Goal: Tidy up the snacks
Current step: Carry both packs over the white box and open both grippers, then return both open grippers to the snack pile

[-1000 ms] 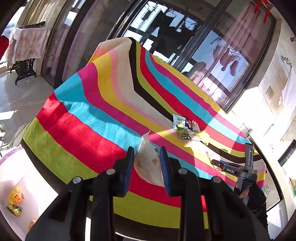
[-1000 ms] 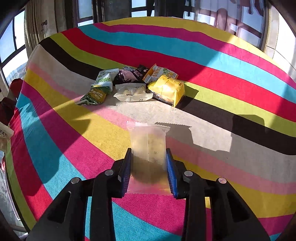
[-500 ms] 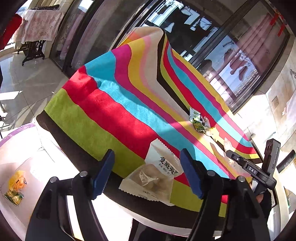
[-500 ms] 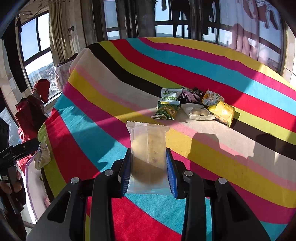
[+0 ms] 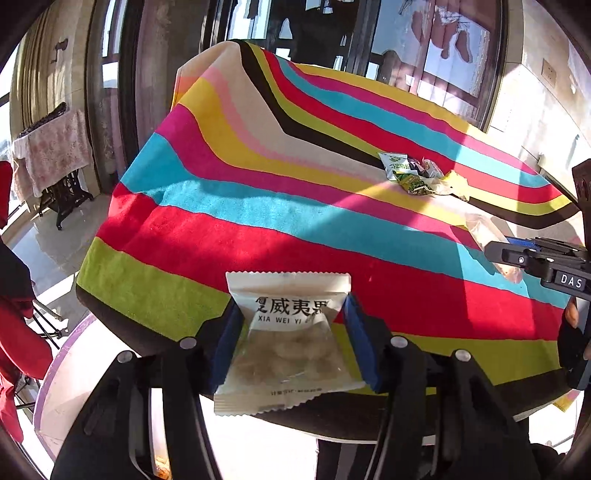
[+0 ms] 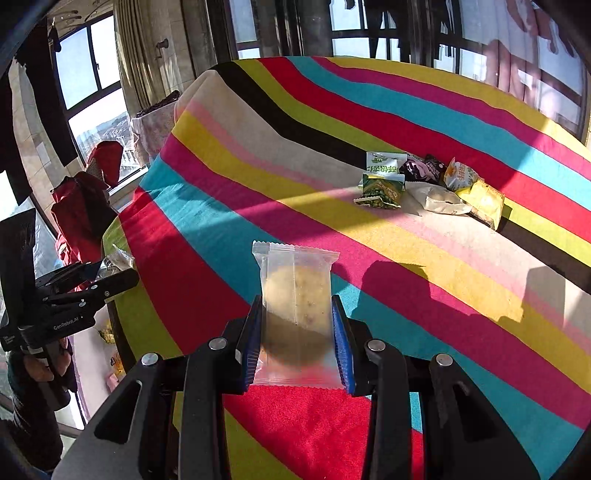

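My left gripper (image 5: 291, 332) is shut on a white snack packet with Chinese print (image 5: 286, 343), held above the near edge of the striped table (image 5: 258, 221). My right gripper (image 6: 297, 339) is shut on a clear packet with a pale biscuit (image 6: 295, 291), held over the red and blue stripes. A pile of several snack packets (image 6: 428, 184) lies at the far right of the table; it also shows in the left wrist view (image 5: 417, 173). Each gripper shows in the other's view, the right one (image 5: 532, 258) and the left one (image 6: 81, 291).
A white round low table with a purple rim (image 5: 74, 387) stands below the striped table's near edge, with small yellow packets (image 6: 109, 332) on it. Red clothing (image 6: 85, 206) hangs at the left. Windows and glass doors (image 5: 332, 33) stand beyond the table.
My left gripper opened around the white packet, then closed on it flat, and swung right. My right gripper has pulled back toward the table's left side, still holding the clear packet.
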`<state>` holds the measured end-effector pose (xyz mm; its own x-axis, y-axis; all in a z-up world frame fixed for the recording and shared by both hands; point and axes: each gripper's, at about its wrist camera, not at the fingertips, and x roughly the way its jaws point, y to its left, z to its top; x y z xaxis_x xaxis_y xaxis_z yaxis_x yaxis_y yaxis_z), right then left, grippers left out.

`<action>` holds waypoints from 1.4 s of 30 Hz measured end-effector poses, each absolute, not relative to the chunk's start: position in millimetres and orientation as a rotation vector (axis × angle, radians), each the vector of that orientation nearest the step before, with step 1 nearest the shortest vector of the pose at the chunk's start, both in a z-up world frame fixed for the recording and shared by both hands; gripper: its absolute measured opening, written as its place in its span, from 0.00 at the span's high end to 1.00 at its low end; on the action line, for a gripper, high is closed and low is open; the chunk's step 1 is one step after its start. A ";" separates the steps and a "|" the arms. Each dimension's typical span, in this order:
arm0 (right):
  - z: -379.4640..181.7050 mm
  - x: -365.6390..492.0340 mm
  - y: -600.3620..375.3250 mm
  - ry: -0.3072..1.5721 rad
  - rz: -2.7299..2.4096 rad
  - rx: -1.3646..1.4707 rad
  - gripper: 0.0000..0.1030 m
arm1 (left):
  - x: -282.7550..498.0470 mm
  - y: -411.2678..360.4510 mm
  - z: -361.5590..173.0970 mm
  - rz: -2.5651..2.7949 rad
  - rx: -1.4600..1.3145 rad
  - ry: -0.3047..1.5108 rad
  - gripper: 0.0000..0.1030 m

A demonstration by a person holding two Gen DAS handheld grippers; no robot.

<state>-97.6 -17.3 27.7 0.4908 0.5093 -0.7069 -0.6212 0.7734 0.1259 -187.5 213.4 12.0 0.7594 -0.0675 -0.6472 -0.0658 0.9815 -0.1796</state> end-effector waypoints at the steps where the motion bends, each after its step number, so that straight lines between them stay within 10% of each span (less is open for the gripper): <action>1: 29.3 -105.0 -8.7 0.798 0.718 -0.167 0.66 | -192.5 219.0 13.5 0.003 -0.215 0.697 0.47; 26: -26.2 -255.0 186.3 0.833 1.259 -0.581 0.56 | -315.6 346.7 -31.4 0.352 -0.404 0.805 0.47; 29: -28.1 -257.4 187.5 0.852 1.279 -0.549 0.30 | -322.2 354.9 -35.2 0.379 -0.445 0.806 0.27; 42: 10.0 -224.1 116.3 0.756 1.162 -0.427 0.24 | -283.6 336.0 -13.3 0.438 -0.469 0.750 0.02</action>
<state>-224.1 116.3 10.0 0.1962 0.6602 -0.7251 -0.9302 0.3593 0.0755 -283.6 336.0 -13.3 0.6521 0.2086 -0.7289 -0.5326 0.8103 -0.2445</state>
